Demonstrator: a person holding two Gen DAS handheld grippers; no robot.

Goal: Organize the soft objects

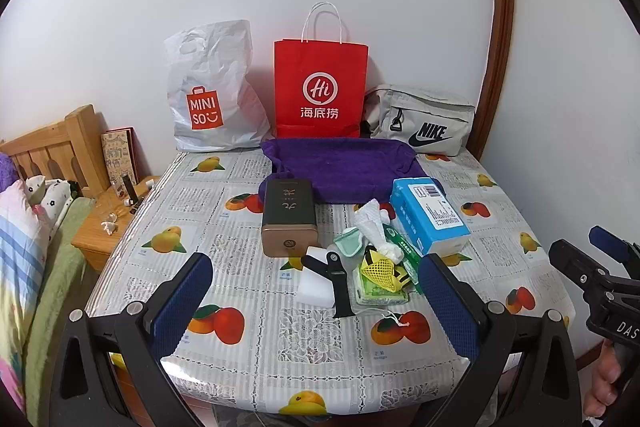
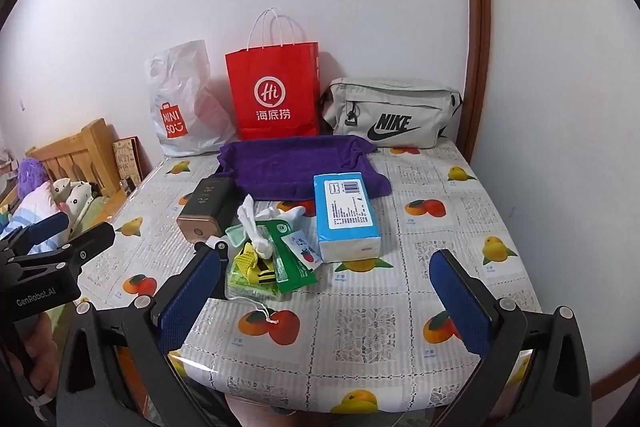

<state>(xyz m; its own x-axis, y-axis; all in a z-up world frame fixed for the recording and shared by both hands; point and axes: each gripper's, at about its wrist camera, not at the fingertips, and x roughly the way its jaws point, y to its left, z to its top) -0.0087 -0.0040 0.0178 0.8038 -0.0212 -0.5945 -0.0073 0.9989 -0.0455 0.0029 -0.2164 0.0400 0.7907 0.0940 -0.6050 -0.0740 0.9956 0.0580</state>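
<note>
A purple towel (image 1: 344,169) (image 2: 296,167) lies spread at the back of the table. In front of it sit a blue tissue pack (image 1: 430,215) (image 2: 346,213), a bronze tin (image 1: 289,217) (image 2: 206,211), a white sponge block (image 1: 316,277) and a heap of small soft items: a crumpled white tissue (image 1: 374,227) (image 2: 256,227), a green wipes pack (image 1: 400,253) (image 2: 294,259), a yellow mesh piece (image 1: 382,269) (image 2: 250,259). My left gripper (image 1: 316,303) stands open above the near table edge, nothing between its fingers. My right gripper (image 2: 326,301) is open too, empty, right of the heap.
Against the wall stand a white Miniso bag (image 1: 212,95) (image 2: 184,107), a red paper bag (image 1: 320,89) (image 2: 276,91) and a grey Nike pouch (image 1: 424,121) (image 2: 390,113). A black watch strap (image 1: 340,287) lies by the sponge. A bed and wooden nightstand (image 1: 108,223) are left of the table.
</note>
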